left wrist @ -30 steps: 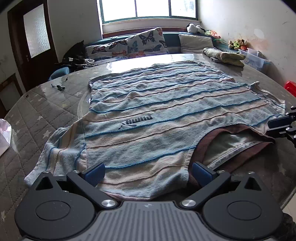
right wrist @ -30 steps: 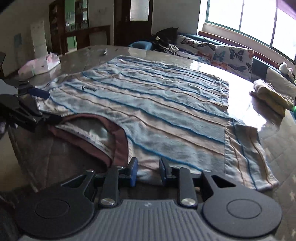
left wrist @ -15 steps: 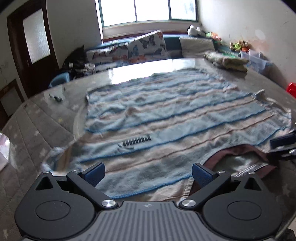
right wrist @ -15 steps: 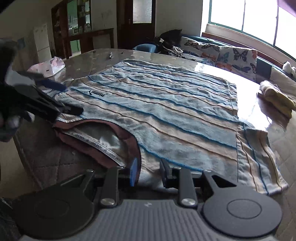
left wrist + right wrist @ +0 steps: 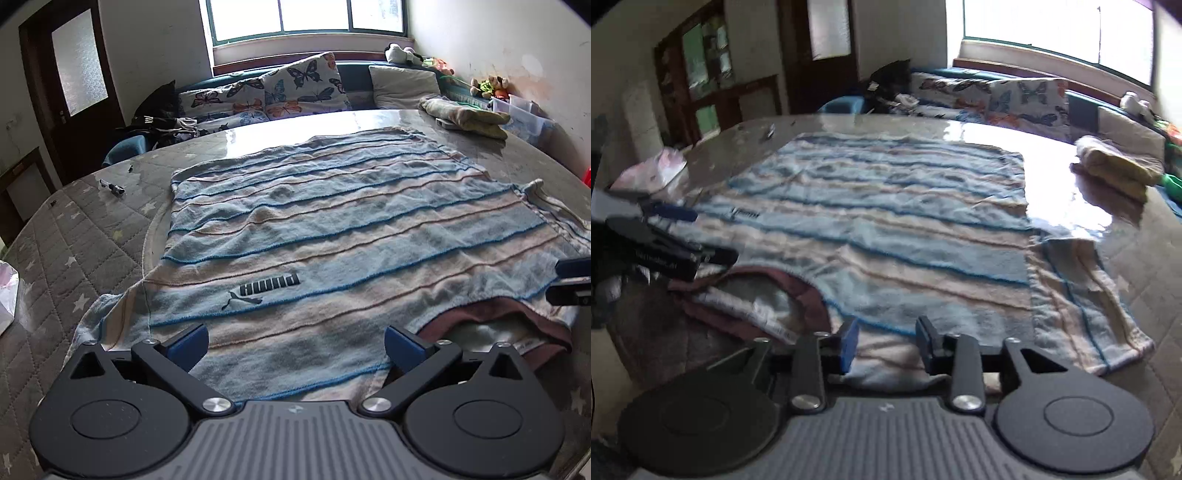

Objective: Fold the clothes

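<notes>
While lying spread flat, front up, on the table [image 5: 92, 236], striped T-shirt [image 5: 332, 236]; left gripper [image 5: 295, 341] hovering wide apart, right gripper [image 5: 886, 341] partly apart, both straddling near shoulders, seemingly lining up grips.

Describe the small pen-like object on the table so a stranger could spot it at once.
Start from the big round table with its grey star-quilted cover, where the striped T-shirt lies spread flat. Look off the shirt's far left corner, towards the dark door: the pen-like object lies alone on the cover there. It is thin, dark and hard, unlike the cloth around it.
</notes>
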A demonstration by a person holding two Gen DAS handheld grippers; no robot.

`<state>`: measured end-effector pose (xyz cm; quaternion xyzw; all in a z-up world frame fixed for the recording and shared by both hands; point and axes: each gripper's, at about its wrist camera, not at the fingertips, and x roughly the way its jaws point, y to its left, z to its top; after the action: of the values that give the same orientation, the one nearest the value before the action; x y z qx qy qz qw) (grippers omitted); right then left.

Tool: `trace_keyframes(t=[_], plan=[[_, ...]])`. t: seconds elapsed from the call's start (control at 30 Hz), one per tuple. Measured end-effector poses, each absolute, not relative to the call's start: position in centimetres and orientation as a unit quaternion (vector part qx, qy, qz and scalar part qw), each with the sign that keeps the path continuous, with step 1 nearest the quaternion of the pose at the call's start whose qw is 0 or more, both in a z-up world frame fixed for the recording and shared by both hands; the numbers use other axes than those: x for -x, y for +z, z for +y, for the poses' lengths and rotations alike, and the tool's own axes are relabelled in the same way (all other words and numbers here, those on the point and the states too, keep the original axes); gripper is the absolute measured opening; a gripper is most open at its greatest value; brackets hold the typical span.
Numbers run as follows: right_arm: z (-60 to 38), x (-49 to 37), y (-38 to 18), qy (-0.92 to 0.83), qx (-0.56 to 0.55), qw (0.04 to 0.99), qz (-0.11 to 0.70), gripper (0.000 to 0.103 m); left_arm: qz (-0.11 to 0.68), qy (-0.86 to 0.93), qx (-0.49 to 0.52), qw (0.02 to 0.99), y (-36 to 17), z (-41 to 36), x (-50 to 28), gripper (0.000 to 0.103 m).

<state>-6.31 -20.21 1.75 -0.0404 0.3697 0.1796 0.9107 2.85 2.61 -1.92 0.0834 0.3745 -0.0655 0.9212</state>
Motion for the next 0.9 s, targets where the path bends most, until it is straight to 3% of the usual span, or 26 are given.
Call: trace_keyframes(t=[0.23,0.53,0.9], plan=[[-21.2,5.8,1.0,0.133,0.004,0.919,0.37,0.04,0.378,-0.063,-0.055,0.922,-2.0,2.4,-3.0,0.103],[-21.7,6.2,2.0,0.113,-0.001,0.928,0.354,0.05,0.359,-0.083,-0.048,0.928,-1.5,1.0,-2.4,0.103],[-24.7,6.7,2.4,0.059,-0.023,0.938,0.341,0.05,0.351,-0.102,-0.058,0.929,-0.4,-1.8,-2.3,0.103]])
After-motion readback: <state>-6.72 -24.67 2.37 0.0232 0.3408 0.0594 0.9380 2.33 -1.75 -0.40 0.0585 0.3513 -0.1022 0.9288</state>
